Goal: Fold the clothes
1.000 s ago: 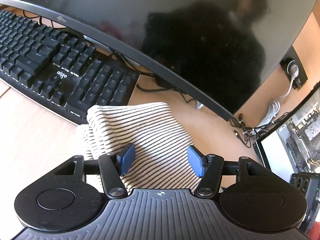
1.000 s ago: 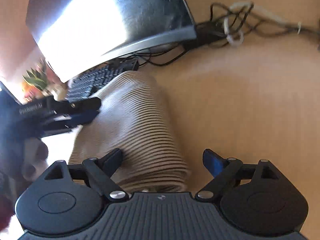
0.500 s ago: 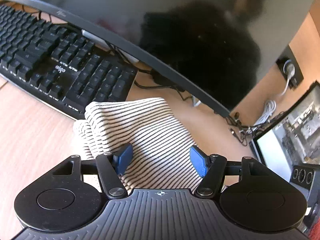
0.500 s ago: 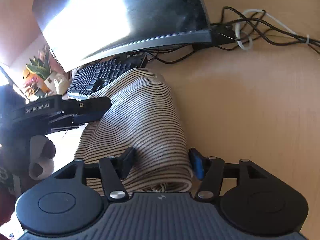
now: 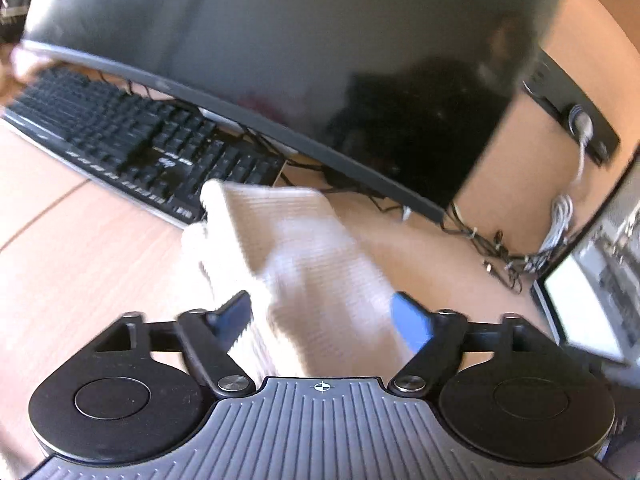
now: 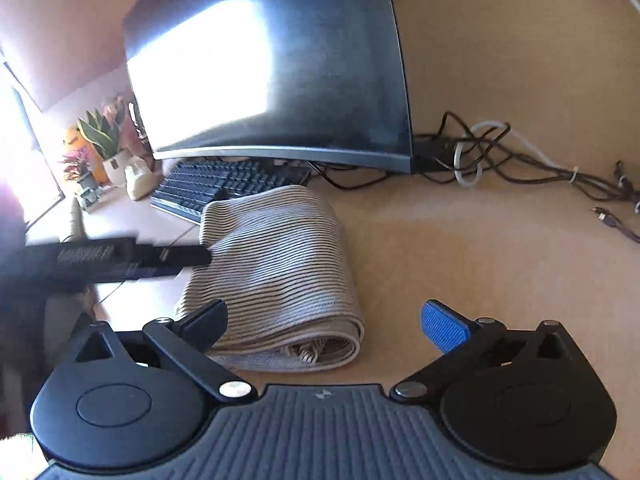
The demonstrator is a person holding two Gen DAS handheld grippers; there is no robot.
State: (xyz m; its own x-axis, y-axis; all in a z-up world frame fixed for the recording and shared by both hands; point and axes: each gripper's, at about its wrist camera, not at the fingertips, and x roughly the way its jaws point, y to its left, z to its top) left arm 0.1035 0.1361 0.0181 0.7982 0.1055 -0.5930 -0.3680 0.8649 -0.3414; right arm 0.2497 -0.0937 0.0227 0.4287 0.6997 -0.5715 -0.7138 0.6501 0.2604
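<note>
Striped garment (image 6: 280,276) lies folded on the counter (image 6: 500,260), near the keyboard (image 6: 224,188). Right gripper (image 6: 334,320) and left gripper (image 5: 324,316) have just been opening and now stand wide, pads not pressing it; the fold seems finished.

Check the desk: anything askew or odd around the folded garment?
The striped garment lies folded on the desk, but its far end rests against the keyboard, tucked under the monitor. Loose inner layers show at its near open end. A cable tangle sprawls beside it. No spill or damage shows.
</note>
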